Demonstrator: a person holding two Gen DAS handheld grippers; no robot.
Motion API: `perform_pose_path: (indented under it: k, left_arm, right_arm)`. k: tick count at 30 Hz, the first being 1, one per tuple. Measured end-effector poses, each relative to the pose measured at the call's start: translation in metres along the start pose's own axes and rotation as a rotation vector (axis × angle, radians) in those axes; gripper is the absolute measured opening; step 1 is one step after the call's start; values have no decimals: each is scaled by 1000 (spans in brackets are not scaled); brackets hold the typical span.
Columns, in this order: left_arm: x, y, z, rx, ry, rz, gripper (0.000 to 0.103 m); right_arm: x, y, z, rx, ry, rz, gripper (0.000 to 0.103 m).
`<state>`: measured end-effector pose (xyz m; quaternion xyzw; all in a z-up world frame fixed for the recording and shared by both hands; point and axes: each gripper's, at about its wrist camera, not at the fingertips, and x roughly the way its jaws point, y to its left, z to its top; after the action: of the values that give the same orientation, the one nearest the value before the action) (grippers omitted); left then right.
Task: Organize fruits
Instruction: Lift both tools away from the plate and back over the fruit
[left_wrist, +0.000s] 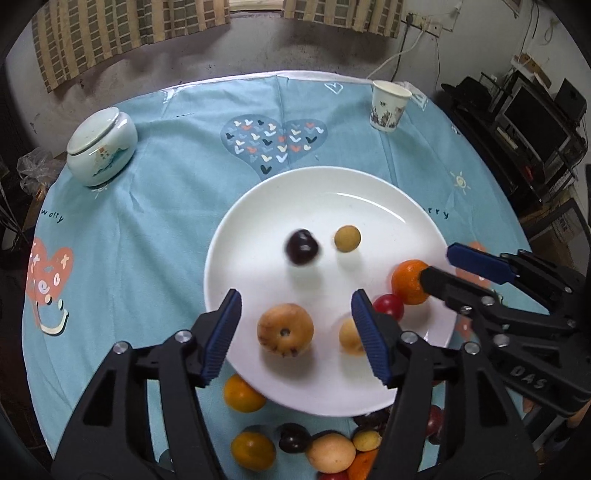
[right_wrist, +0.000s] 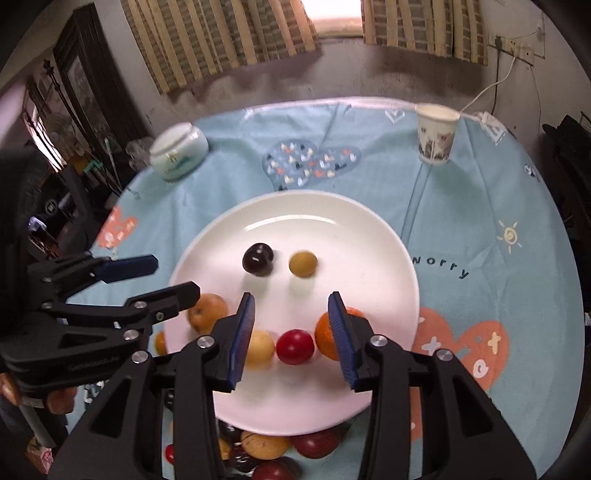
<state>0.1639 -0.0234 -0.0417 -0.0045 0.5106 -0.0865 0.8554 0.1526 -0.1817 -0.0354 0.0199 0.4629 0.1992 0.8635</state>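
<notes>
A white plate (left_wrist: 332, 199) (right_wrist: 343, 229) holds a dark plum (left_wrist: 302, 246) (right_wrist: 258, 259), a small yellow-green fruit (left_wrist: 347, 239) (right_wrist: 303, 263), an orange (left_wrist: 408, 280) (right_wrist: 325, 338), a red fruit (left_wrist: 389, 305) (right_wrist: 295, 346), a pale yellow fruit (left_wrist: 349, 336) (right_wrist: 261, 349) and a brownish-yellow fruit (left_wrist: 285, 329) (right_wrist: 206, 312). My left gripper (left_wrist: 295, 332) (right_wrist: 177, 277) is open over the plate's near left, above the brownish fruit. My right gripper (right_wrist: 291, 332) (left_wrist: 436, 265) is open above the red fruit, its right finger against the orange. The plum looks blurred in the left wrist view.
Several loose fruits (left_wrist: 245, 393) (right_wrist: 264, 445) lie on the blue tablecloth (left_wrist: 166, 229) at the plate's near edge. A lidded ceramic jar (left_wrist: 101, 147) (right_wrist: 179, 153) stands far left, a paper cup (left_wrist: 388, 107) (right_wrist: 436, 136) far right. The round table's edge curves around close by.
</notes>
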Motion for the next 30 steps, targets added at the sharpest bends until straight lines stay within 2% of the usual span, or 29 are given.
perform_pose_path:
  k: [3, 5, 7, 8, 9, 12, 15, 16, 20, 22, 25, 26, 28, 30]
  left_arm:
    - [-22, 5, -4, -12, -37, -11, 64]
    - [-41, 8, -8, -21, -73, -20, 65]
    - [-59, 9, -12, -25, -106, -33, 66]
    - [-70, 9, -15, -24, -127, -38, 67]
    - [-79, 9, -16, -25, -143, -43, 68]
    - [-105, 6, -21, -15, -188, -59, 71]
    - [-125, 1, -26, -3, -223, -73, 71]
    - [-131, 0, -28, -1, -231, -76, 71]
    - [-148, 0, -36, 6, -259, -87, 71]
    - [-154, 1, -45, 12, -266, -90, 73]
    - [-154, 4, -60, 36, -264, -79, 75]
    - [-152, 5, -65, 38, -254, -78, 75]
    - [-145, 9, -74, 34, -230, -76, 75]
    - [-138, 14, -83, 26, -204, -68, 75]
  right_arm:
    - [-44, 11, 2, -55, -98, -11, 45]
    - [-92, 18, 5, -90, -221, -42, 46]
    - [-145, 25, 7, -115, -380, -97, 63]
    - [-175, 29, 6, -128, -480, -133, 63]
    - [-203, 34, 3, -146, -567, -152, 68]
    - [-281, 52, -9, -184, -802, -253, 102]
    - [-339, 70, -32, -255, -987, -263, 102]
    - [-352, 74, -37, -253, -1016, -255, 102]
    - [-379, 72, -51, -193, -980, -25, 102]
    - [-380, 72, -61, -150, -959, 57, 102]
    - [-369, 73, -68, -103, -878, 234, 102]
    - [-366, 74, -69, -105, -857, 267, 102]
    - [-352, 85, -69, -130, -824, 275, 102]
    - [-340, 95, -79, -138, -816, 201, 102]
